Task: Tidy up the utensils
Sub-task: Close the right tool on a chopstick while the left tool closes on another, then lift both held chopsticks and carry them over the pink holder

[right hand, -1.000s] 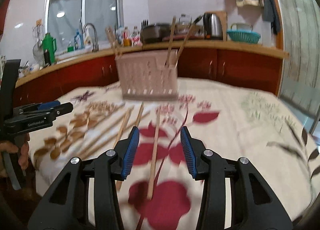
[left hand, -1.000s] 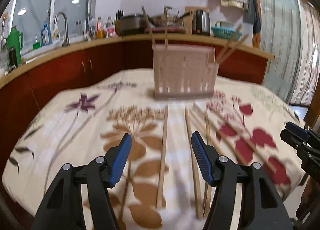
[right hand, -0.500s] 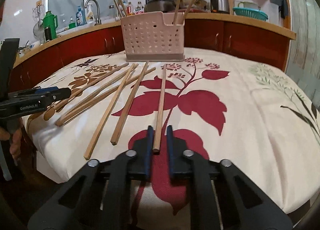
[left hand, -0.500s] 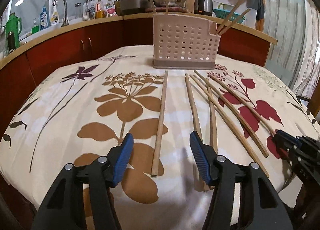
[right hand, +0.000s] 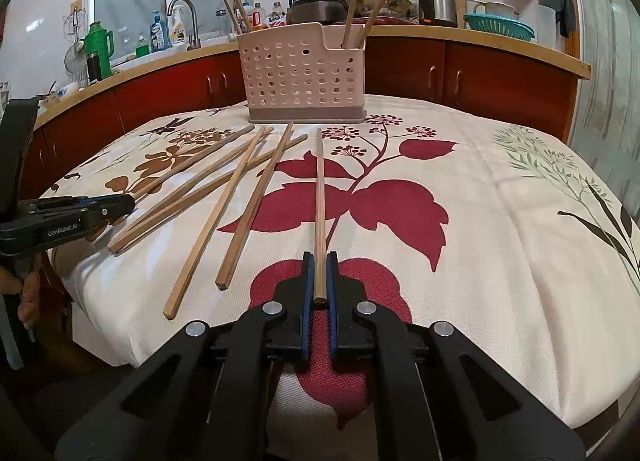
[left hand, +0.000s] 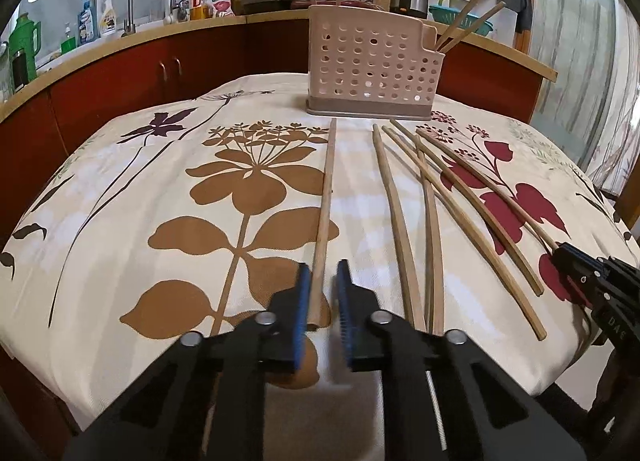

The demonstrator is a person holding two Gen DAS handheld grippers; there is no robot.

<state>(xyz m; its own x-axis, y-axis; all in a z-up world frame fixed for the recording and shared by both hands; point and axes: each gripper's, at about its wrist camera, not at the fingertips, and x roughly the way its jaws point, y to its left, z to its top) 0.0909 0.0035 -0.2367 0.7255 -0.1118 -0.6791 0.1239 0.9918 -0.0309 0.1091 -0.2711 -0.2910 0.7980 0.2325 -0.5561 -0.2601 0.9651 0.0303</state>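
Several wooden chopsticks lie on the floral tablecloth in front of a pink perforated utensil holder (left hand: pixel 374 69) (right hand: pixel 304 79) that has chopsticks standing in it. My left gripper (left hand: pixel 322 293) has its jaws close around the near end of the leftmost chopstick (left hand: pixel 326 197), with a small gap still showing on the right side. My right gripper (right hand: pixel 319 281) is shut on the near end of the rightmost chopstick (right hand: pixel 319 189), which lies on the cloth. Each gripper shows at the edge of the other view: the right one (left hand: pixel 592 281), the left one (right hand: pixel 72 217).
The loose chopsticks (left hand: pixel 428 221) (right hand: pixel 224 201) lie fanned out between the two grippers. The table edge (right hand: pixel 460 401) is right under the grippers. Red cabinets (right hand: pixel 480 73) and a counter with a kettle (right hand: pixel 436 5) and a sink tap (left hand: pixel 120 1) run behind the table.
My left gripper's jaws have narrowed from wide open to close around the leftmost chopstick. My right gripper shut on the rightmost chopstick half a second ago and stays shut.
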